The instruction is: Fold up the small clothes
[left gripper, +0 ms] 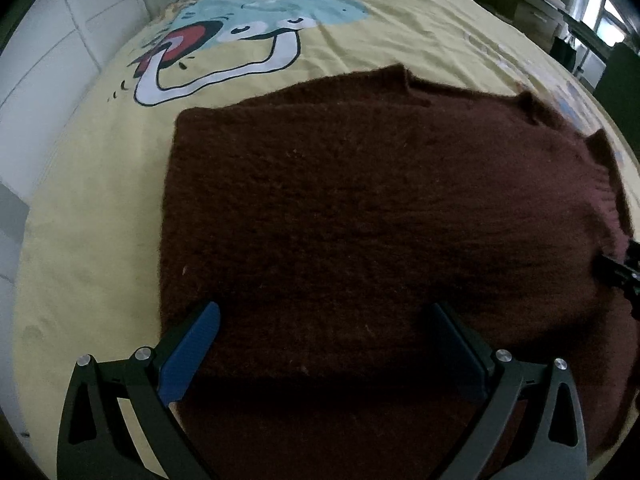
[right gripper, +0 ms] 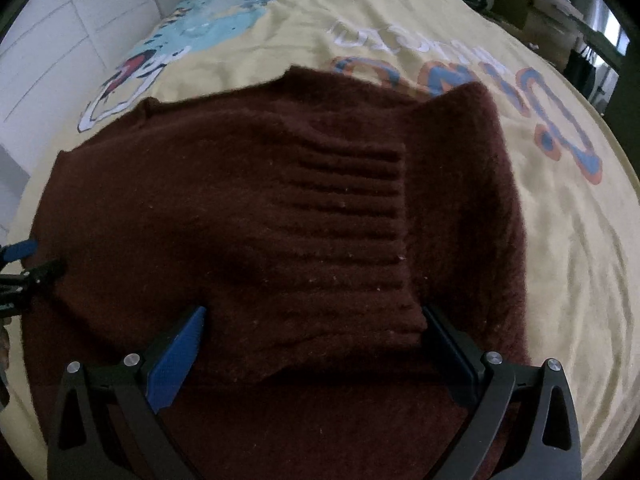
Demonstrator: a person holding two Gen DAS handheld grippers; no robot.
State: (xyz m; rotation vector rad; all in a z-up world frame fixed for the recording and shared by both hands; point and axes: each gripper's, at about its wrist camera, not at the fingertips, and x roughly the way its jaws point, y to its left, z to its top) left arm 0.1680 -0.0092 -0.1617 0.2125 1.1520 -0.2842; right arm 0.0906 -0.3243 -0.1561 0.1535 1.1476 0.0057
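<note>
A dark maroon knitted sweater (left gripper: 360, 208) lies spread on a yellow bed sheet (left gripper: 92, 208). My left gripper (left gripper: 326, 316) is open just above its near left part, blue pads wide apart. The sweater also fills the right wrist view (right gripper: 224, 216), with a ribbed band (right gripper: 352, 208) folded over the body. My right gripper (right gripper: 314, 320) is open over the sweater's near edge, its right finger beside the ribbed band. Neither gripper holds cloth. The right gripper's tip shows at the left wrist view's right edge (left gripper: 620, 270); the left gripper shows at the right wrist view's left edge (right gripper: 24, 264).
The sheet carries a large cartoon print (left gripper: 248, 28) and orange-blue lettering (right gripper: 560, 120). A white wall (left gripper: 48, 52) runs along the bed's left side. Dark furniture and shelves (left gripper: 560, 8) stand beyond the bed's far right.
</note>
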